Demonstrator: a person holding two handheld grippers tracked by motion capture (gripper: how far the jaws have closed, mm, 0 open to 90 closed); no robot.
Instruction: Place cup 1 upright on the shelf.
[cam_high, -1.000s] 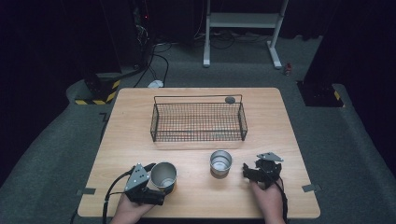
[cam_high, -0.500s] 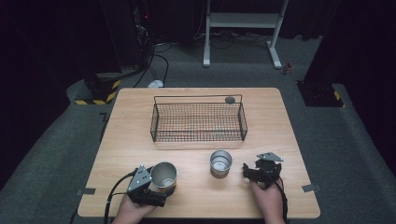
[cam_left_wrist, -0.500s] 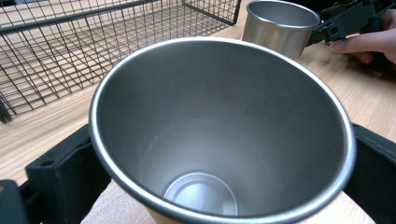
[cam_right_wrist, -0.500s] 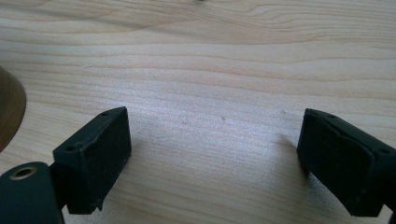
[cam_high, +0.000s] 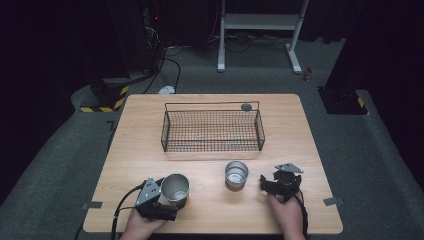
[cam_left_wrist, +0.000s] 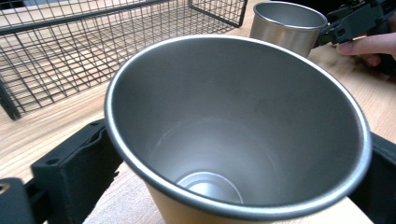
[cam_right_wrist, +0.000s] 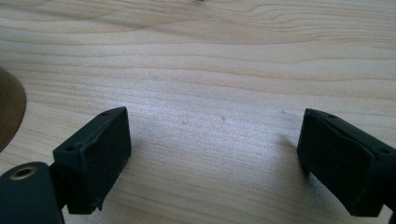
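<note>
The left gripper (cam_high: 167, 202), at the table's (cam_high: 125, 150) 7 o'clock, has been closing its jaws around a cup (cam_high: 175, 189), while the right gripper (cam_high: 267, 184), at 5 o'clock, gapes empty.

A black wire basket (cam_high: 212, 131) stands on the far middle of the light wooden table (cam_high: 300, 125), with a small dark round object (cam_high: 246, 106) just behind its far right corner. Beyond the table lie a grey carpeted floor (cam_high: 380, 150), a white frame (cam_high: 260, 30) far off, and a yellow-and-black striped block (cam_high: 102, 102) at the far left beside trailing cables (cam_high: 165, 65).
</note>
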